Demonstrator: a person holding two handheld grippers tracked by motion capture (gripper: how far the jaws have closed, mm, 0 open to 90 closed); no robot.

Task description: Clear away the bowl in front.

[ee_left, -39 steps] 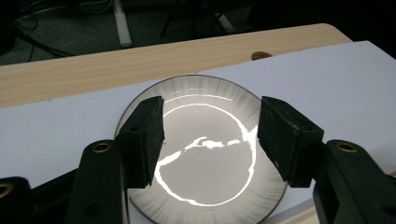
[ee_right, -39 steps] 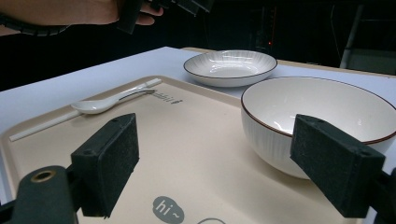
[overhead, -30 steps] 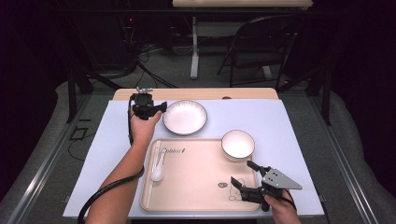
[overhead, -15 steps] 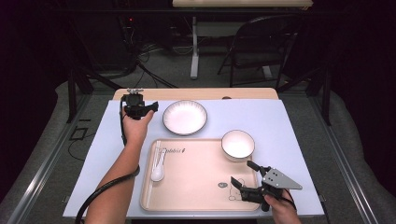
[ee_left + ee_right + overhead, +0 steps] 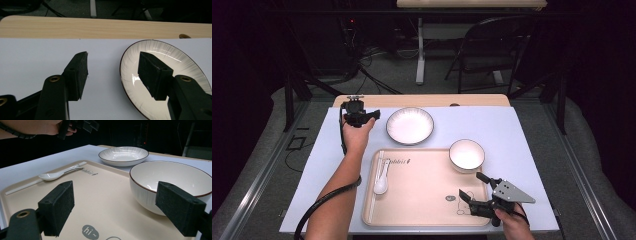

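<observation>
A white plate with a dark rim (image 5: 410,125) lies at the back of the table. My left gripper (image 5: 359,113) is held just to its left, open and empty. In the left gripper view (image 5: 113,67) one jaw hangs over the plate (image 5: 180,62) and the other over the bare white sheet, so the rim's left edge lies between them. A white bowl (image 5: 467,155) stands in the far right corner of the beige tray (image 5: 427,200). My right gripper (image 5: 473,188) rests low at the tray's near right, open and empty, facing the bowl (image 5: 172,182).
A white spoon (image 5: 381,181) and a pair of chopsticks (image 5: 373,192) lie along the tray's left side. A wooden strip (image 5: 100,27) edges the table's far side. Beyond the table stand a dark chair (image 5: 492,55) and another table's legs.
My left gripper has drifted a little to the left, away from the plate. The right gripper, the bowl and the tray are where they were.
</observation>
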